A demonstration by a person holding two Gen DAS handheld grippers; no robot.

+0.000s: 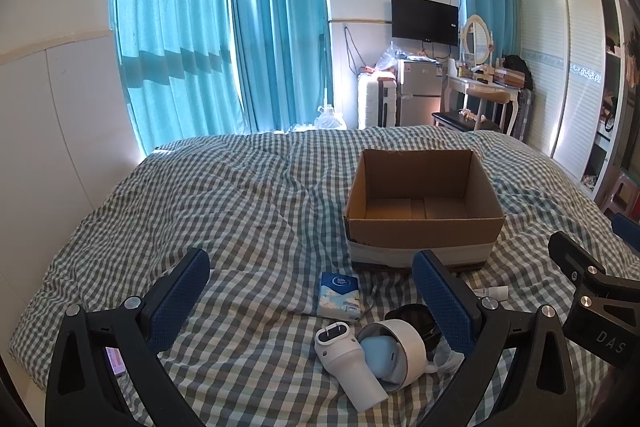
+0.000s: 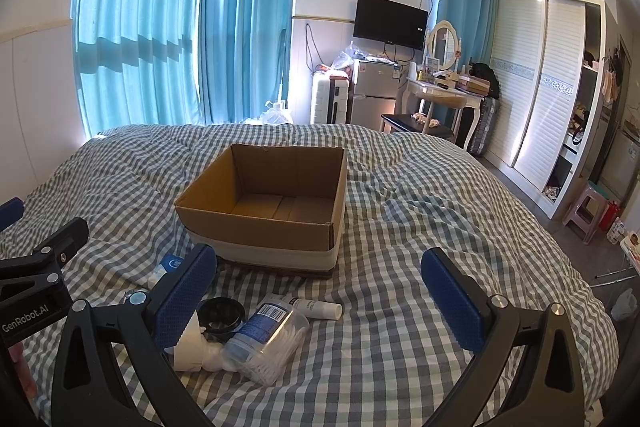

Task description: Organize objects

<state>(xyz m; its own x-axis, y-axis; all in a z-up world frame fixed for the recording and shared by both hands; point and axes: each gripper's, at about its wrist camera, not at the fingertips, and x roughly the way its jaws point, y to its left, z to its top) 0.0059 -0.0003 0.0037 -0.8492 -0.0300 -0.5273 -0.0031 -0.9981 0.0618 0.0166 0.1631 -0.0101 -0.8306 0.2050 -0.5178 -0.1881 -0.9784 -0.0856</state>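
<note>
An open, empty cardboard box (image 1: 424, 223) stands on the checked bedspread; it also shows in the right wrist view (image 2: 260, 227). My left gripper (image 1: 312, 283) is open above a tissue pack (image 1: 339, 295) and a white device with a blue part (image 1: 372, 355). A black round object (image 1: 416, 315) lies beside them. My right gripper (image 2: 320, 283) is open above a clear tub of cotton swabs (image 2: 268, 339), a white tube (image 2: 318, 308) and the black round object (image 2: 221, 313). Both grippers hold nothing.
The bed (image 1: 240, 195) fills the foreground. The other gripper shows at the right edge of the left wrist view (image 1: 592, 291). Beyond the bed stand a suitcase (image 1: 374, 101), a small fridge (image 1: 420, 93), a dressing table (image 1: 480, 87) and a wardrobe (image 2: 540, 87).
</note>
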